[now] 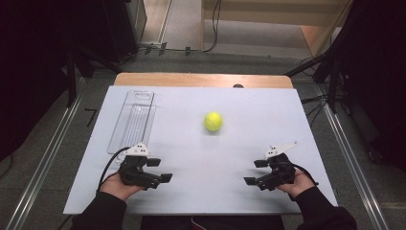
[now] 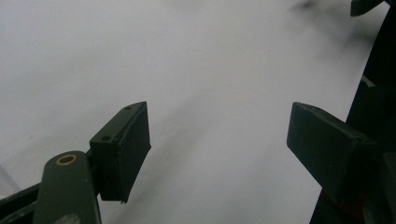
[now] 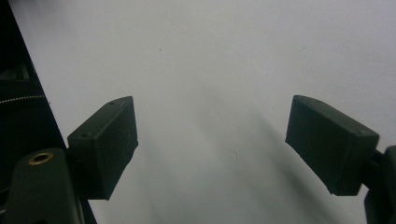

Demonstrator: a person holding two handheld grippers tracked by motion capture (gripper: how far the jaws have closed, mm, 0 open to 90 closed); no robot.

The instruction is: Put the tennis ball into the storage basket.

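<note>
A yellow-green tennis ball rests on the white table top, a little beyond the middle. My left gripper lies near the front left, held in a hand, its jaws wide apart and pointing right with nothing between them. My right gripper lies near the front right, jaws also wide apart and pointing left, holding nothing. In the left gripper view my own gripper stands open over bare white surface. The right gripper view has my gripper open above the same plain surface.
A clear plastic tray lies lengthwise along the table's left side, beyond my left gripper. A wooden table edge runs along the far side. Dark stands and cables flank the table on the floor.
</note>
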